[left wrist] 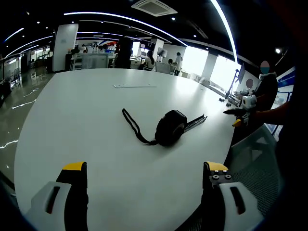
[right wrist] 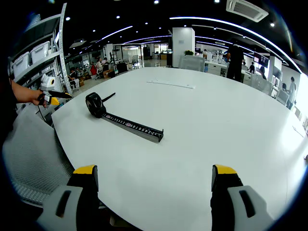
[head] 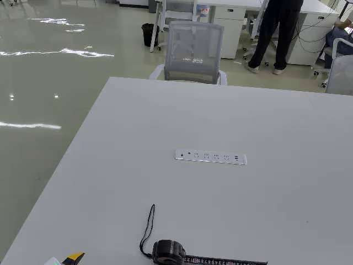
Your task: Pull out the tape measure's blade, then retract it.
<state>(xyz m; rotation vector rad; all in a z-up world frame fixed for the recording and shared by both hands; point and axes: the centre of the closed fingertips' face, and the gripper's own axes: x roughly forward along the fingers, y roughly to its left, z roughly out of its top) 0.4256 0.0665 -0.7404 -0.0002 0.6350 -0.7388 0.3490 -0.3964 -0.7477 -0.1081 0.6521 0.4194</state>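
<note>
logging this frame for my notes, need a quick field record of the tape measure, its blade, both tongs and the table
tape measure: black case, lying on the white table near its front edge
blade: out of the case, flat on the table, not yet retracted
strap: black loop trailing from the case
left tongs: open, holding nothing, apart from the tape measure
right tongs: open, holding nothing
socket strip: set in the table's middle
chair: grey, at the far side

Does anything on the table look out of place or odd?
Only the tape measure: its blade lies pulled out across the table, not retracted. The left gripper and right gripper are open, apart from it. Nothing looks spilled or damaged.
</note>
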